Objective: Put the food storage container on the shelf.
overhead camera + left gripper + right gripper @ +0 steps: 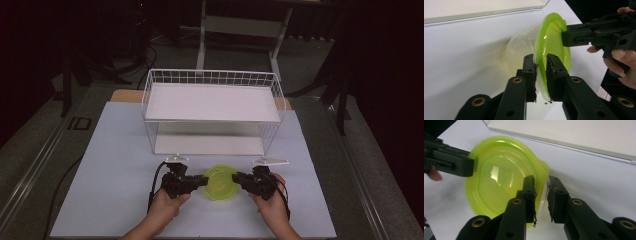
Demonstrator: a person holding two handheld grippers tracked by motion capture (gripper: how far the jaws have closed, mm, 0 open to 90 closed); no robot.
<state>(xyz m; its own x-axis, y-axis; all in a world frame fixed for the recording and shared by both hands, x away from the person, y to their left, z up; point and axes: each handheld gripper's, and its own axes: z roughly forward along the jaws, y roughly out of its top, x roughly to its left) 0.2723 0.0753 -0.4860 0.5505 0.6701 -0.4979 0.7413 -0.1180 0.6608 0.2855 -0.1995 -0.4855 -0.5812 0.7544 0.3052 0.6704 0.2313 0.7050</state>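
Note:
A round clear plastic container with a lime-green lid [220, 182] sits on the pale table mat [115, 150], between the two hands near the front edge. My left gripper [204, 180] reaches in from the left, and its jaws are pinched on the lid's rim [541, 60]. From the right comes my right gripper [237, 177], its jaws pinched on the opposite rim [541, 182]. The container [549, 40] appears tipped on its side in the left gripper view, lid facing the right gripper [565, 37]. The green lid [499, 175] faces the camera in the right gripper view, with the left gripper [470, 166] across it.
A white wire basket shelf [212, 100] with two white boards stands at the back middle of the mat, just behind the container. Its lower board [574, 135] lies close beyond the lid. The mat ends near the hands, with dark floor at either side.

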